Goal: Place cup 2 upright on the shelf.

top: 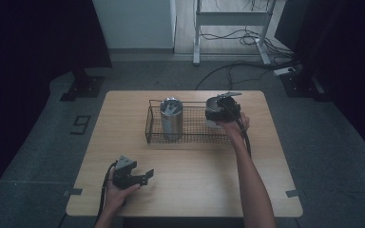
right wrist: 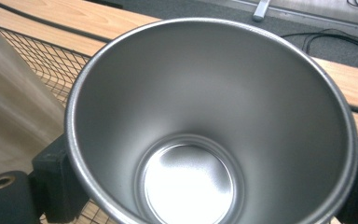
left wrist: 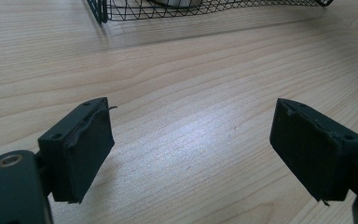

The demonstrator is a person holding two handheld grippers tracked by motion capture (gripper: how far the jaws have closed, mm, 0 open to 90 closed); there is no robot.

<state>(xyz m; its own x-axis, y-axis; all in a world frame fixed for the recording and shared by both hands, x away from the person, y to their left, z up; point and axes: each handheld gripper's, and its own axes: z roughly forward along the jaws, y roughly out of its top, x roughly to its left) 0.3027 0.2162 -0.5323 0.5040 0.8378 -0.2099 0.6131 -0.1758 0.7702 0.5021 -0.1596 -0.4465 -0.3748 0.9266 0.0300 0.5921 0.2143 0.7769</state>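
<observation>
High view: right gripper [top: 217, 115] over the wire basket [top: 154, 135], second steel cup [top: 171, 118] upright inside. Left gripper view: left gripper [left wrist: 191, 154] spread wide over bare table [left wrist: 177, 84]. Right gripper view: jaws clamp a steel cup [right wrist: 205, 130], seemingly upright.

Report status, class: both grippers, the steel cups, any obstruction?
Right gripper shut on steel cup over wire basket. Left gripper open, empty. Second cup stands alongside.

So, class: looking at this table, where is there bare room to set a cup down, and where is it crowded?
Free: the wooden table between the wire basket and the near edge, right of the left gripper; also the strip left of the basket. Crowded: the basket, with one steel cup standing and the right gripper holding another over its right end.
</observation>
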